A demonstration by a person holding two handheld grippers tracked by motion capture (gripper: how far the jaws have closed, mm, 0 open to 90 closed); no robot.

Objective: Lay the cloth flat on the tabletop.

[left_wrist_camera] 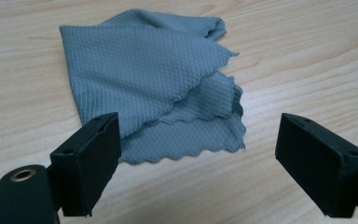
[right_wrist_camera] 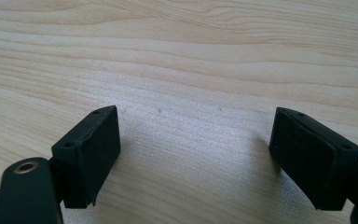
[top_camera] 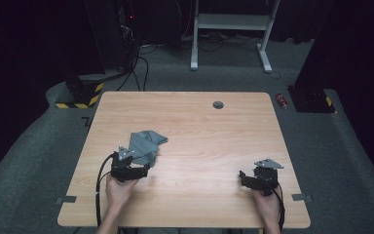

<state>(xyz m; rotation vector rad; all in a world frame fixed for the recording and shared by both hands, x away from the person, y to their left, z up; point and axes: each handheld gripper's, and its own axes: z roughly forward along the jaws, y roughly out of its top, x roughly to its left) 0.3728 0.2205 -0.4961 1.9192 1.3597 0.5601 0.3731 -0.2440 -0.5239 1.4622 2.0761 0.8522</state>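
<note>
Wooden table (top_camera: 199, 146): left gripper (left_wrist_camera: 196, 154) gapes low before grey cloth (left_wrist_camera: 154, 79).

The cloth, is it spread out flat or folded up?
Folded: the cloth lies in overlapping layers, three scalloped edges stacked near the open left gripper.

Left hand-held gripper (top_camera: 141, 169) low at front-left, jaws wide apart, held in left hand (top_camera: 119, 190). Right hand-held gripper (top_camera: 246, 178) low at front-right, jaws wide apart, nothing between.

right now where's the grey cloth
The crumpled grey waffle-textured cloth lies left of centre on the wooden table in the high view, just ahead of the open left gripper.
</note>
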